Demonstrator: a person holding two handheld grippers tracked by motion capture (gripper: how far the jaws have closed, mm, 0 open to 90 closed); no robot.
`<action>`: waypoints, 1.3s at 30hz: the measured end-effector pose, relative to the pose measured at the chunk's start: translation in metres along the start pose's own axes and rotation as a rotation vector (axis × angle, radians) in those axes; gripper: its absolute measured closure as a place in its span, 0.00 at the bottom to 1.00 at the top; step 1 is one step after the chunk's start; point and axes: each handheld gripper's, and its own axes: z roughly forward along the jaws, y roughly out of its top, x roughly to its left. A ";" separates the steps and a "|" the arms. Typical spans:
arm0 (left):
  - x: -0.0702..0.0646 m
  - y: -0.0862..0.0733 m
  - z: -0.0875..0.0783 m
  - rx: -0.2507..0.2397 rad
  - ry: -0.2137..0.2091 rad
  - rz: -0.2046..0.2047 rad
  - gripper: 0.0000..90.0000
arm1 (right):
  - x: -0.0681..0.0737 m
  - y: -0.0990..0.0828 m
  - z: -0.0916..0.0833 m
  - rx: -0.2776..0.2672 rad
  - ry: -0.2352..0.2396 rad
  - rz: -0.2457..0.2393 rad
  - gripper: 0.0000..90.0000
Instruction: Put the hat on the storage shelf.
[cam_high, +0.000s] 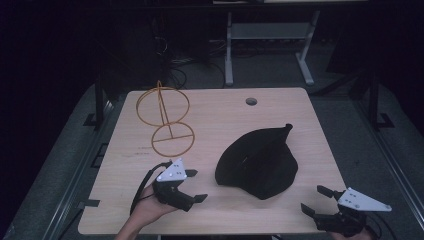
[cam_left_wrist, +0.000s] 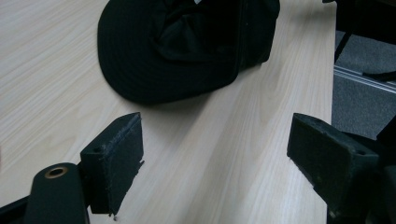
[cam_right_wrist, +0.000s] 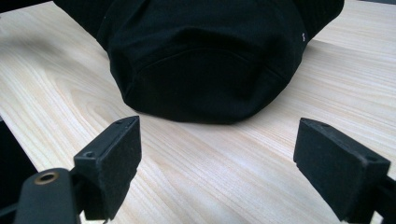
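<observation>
A black cap (cam_high: 260, 161) lies flat on the light wooden table (cam_high: 220, 115), right of centre. My left gripper (cam_high: 196, 186) hovers open near the front edge, just left of the cap, with nothing between its jaws. In the left gripper view the cap (cam_left_wrist: 187, 46) lies ahead, its brim nearest. My right gripper (cam_high: 316, 199) is open at the table's front right corner, pointing at the cap. The right gripper view has the cap's rounded crown (cam_right_wrist: 205, 60) close ahead of its wide-apart pads (cam_right_wrist: 112, 163).
A gold wire stand (cam_high: 165, 117) with two rings rises at the table's back left. A round cable hole (cam_high: 251, 101) sits near the far edge. Behind the table a white desk frame (cam_high: 270, 40) stands on the dark floor.
</observation>
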 end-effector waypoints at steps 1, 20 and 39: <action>-0.001 0.003 0.006 0.009 -0.010 0.006 0.20 | 0.000 0.000 0.001 0.002 0.003 -0.001 0.16; 0.009 0.023 0.058 0.086 -0.077 0.041 0.37 | 0.004 0.002 0.002 0.004 0.021 -0.009 0.16; 0.002 0.044 0.070 0.097 -0.094 0.153 0.81 | 0.010 0.007 0.008 0.005 0.043 -0.032 0.15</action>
